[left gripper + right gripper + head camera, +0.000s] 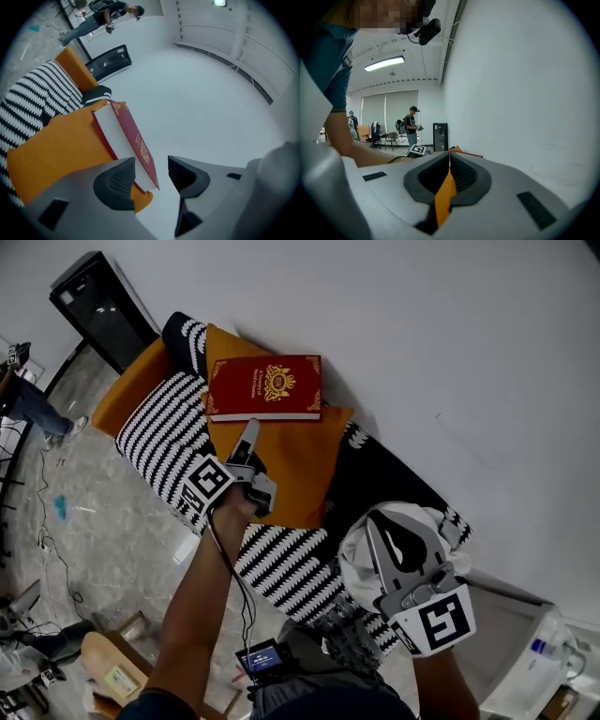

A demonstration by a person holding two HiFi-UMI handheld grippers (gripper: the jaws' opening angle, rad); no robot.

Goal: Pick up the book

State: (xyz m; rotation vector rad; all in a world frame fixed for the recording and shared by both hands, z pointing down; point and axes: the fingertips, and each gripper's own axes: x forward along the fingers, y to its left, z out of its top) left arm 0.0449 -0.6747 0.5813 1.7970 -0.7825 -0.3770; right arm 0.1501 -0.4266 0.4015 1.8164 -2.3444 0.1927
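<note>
Dark red book (pixel 263 387), gold emblem and border (closed), on orange cloth (pixel 302 474)

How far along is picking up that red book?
Nothing is finished: the book lies flat on the orange cloth. In hand: the left gripper, jaws apart, sits around the book's corner without pinching it. Left to do: close on it and lift.
</note>
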